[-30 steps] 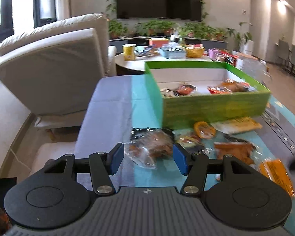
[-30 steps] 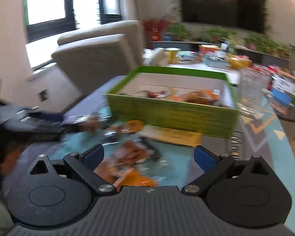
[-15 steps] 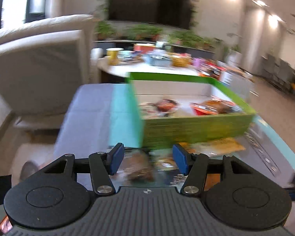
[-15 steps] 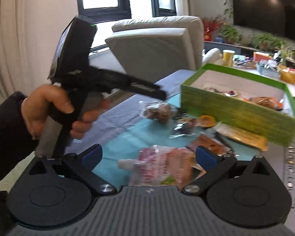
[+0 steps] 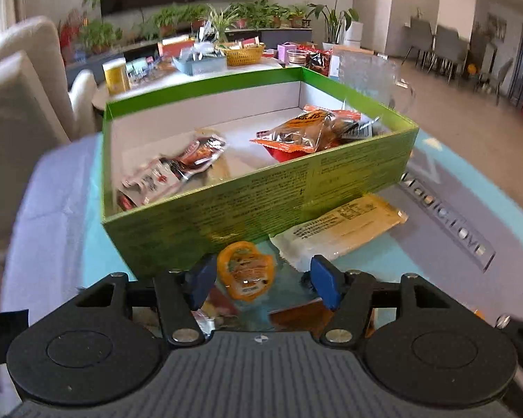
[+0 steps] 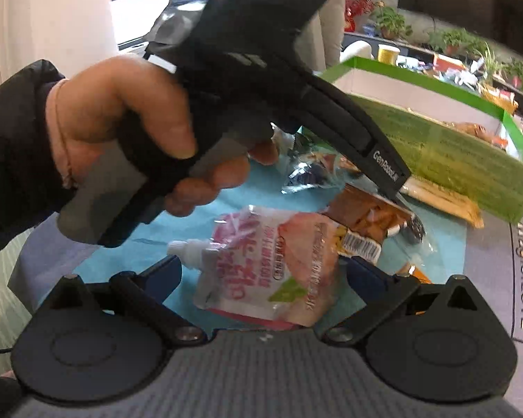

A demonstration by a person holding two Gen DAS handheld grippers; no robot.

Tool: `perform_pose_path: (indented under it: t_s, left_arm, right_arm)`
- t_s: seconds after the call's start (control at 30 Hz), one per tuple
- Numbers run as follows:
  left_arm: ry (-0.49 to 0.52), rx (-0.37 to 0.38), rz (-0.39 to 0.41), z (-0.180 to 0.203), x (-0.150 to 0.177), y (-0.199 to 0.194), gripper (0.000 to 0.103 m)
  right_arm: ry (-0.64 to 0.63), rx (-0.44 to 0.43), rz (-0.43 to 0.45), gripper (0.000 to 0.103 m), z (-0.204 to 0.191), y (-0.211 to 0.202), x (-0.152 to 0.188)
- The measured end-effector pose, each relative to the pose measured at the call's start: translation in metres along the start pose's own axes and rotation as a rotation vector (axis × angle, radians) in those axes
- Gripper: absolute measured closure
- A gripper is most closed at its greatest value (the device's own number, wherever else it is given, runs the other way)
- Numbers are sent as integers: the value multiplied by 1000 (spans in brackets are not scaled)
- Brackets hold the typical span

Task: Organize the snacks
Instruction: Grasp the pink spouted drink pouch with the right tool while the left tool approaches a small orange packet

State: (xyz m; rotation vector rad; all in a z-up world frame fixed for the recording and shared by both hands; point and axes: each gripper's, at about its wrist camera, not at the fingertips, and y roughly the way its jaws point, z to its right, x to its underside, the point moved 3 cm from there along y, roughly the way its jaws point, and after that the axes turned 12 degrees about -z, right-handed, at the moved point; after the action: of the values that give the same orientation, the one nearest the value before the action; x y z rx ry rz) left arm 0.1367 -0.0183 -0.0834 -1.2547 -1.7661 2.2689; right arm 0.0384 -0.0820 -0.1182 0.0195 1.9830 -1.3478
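A green box with a white inside holds several snack packets, among them an orange one and a red-black one. My left gripper is open, its blue pads on either side of a small orange jelly cup lying in front of the box. A long yellow packet lies beside it. My right gripper is open around a pink spouted drink pouch on the teal cloth. The left gripper's body and the hand holding it fill the right wrist view; the box is behind.
A brown snack packet and a silver one lie between the pouch and the box. A clear glass jug stands behind the box. A beige sofa is at left, a cluttered round table beyond.
My left gripper has moved forward and right to the jelly cup by the box. My right gripper has swung left and come down around the pink pouch.
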Motion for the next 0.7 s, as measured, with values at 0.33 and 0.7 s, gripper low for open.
perform_pose_path:
  t_s: [0.33,0.7]
  left_arm:
    - [56,67,30,8,9,-12,102]
    - [50,-77,54,7,14,-18,54]
  right_arm:
    - [-49,56,23,21,-10,5,6]
    - [25,88,16,23,14,-10,21]
